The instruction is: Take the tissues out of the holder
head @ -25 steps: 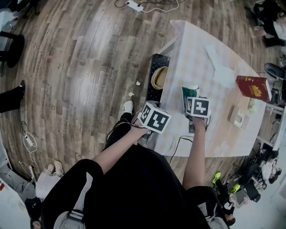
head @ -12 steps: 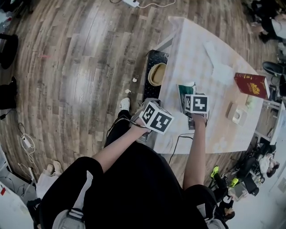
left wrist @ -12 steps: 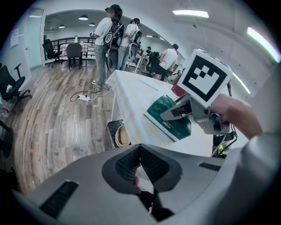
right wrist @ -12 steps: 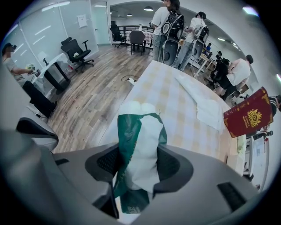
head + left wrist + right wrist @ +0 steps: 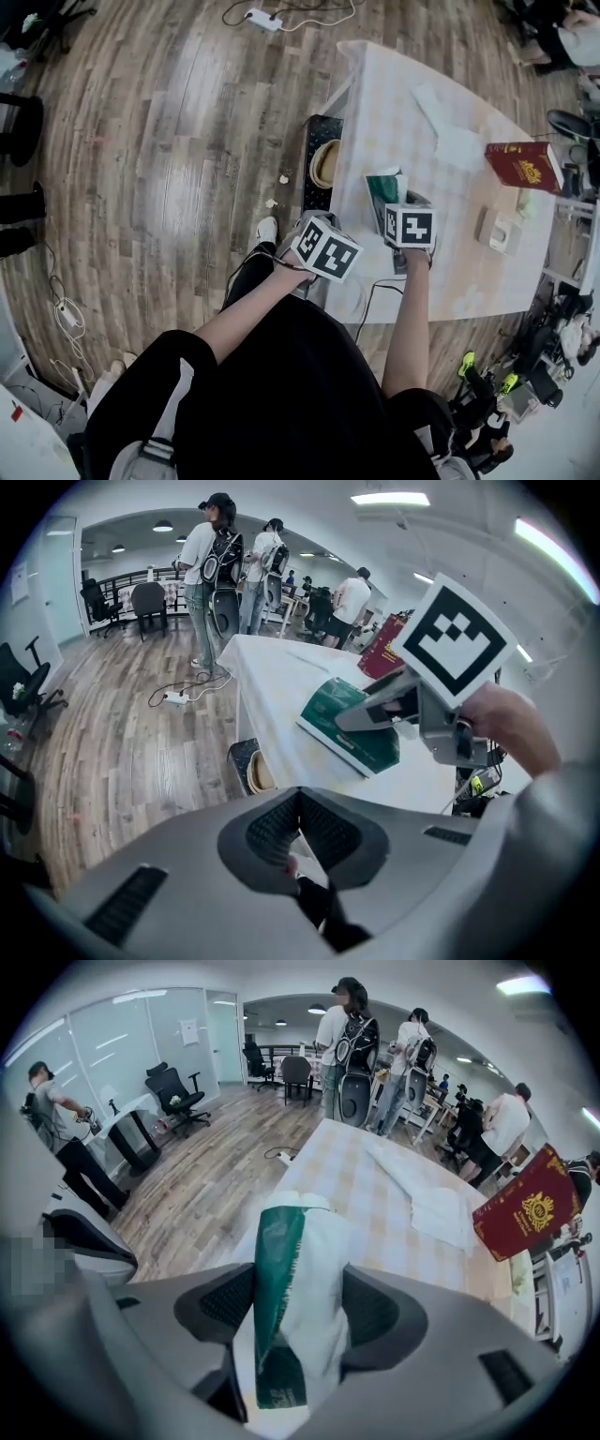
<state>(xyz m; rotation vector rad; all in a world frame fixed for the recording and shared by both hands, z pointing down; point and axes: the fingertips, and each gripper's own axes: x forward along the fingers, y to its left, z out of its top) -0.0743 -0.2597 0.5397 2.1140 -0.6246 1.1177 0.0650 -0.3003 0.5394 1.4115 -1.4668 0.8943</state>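
Little has moved since a second ago. Both hands hold their places, and the right gripper [image 5: 298,1302] has just been opening its jaws wider, with the tissue pack [image 5: 279,1241] between them. Its jaws stand wide now. The pads lie against both faces of the pack with no gap I can see, so I read it as a loose hold, not a release.

The pack stands on edge, tilted up off the table [image 5: 441,262], green wrapper to the left and white tissues [image 5: 323,1260] bulging on the right. Its long axis runs straight away from the right gripper, along the jaws.

The left gripper [image 5: 300,803] hangs off the table's near-left edge, tips together, with nothing gripped. From there the pack is ahead and to its right, close but not touching. The right hand is the one on the pack, so I'd bring the left across to pull.

- **Head view:** the right marker cube [image 5: 410,225] covers the jaws and the pack's near end.
- **Wrapper:** I can't see where it opens.
- **Behind the left tips:** the pale bit is unclear.
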